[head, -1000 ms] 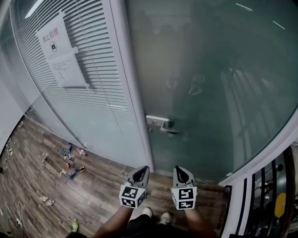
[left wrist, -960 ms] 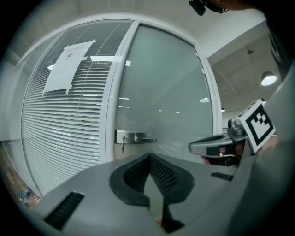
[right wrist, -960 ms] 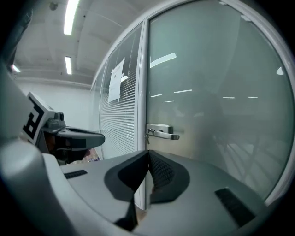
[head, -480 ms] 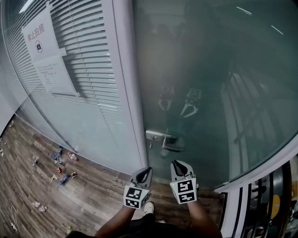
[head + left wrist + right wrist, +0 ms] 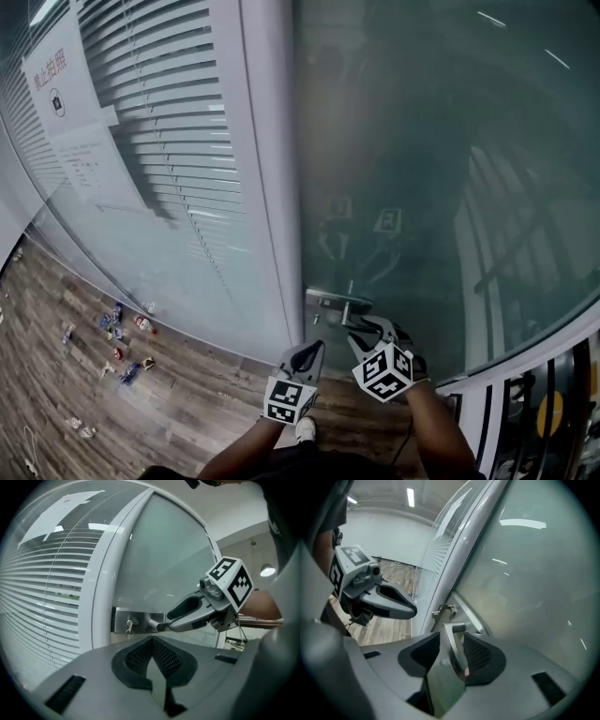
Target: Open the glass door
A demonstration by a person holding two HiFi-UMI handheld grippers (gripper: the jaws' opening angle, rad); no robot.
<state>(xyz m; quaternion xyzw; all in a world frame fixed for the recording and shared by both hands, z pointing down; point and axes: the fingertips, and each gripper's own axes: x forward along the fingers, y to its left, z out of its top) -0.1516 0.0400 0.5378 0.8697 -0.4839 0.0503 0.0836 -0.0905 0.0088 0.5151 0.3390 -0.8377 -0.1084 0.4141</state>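
Right gripper (image 5: 367, 324): rolled onto its side, its jaws spread wide and just now opening. The door's lever lies between them, and the pads are not clamped on it. Left gripper (image 5: 313, 349): jaws together and empty, just beside the right one and short of the door. Glass door (image 5: 422, 169): a tall frosted pane that appears shut against the white frame post (image 5: 272, 187) along its left edge. It is judged heavy, rigid and smooth, gives no purchase on the glass itself, and should not be struck with the jaws. Lock plate (image 5: 121, 618): brushed metal, set at the door's left edge next to the post. Lever handle (image 5: 451, 641): a flat metal bar running from the plate out across the glass. It is probably stiff and slick, so the best hold is near its free end, where a downward press gives the most leverage, with the pads square on its flat faces. Key or thumb-turn (image 5: 129, 626): a small piece on the plate beside the lever's root; which of the two cannot be told.
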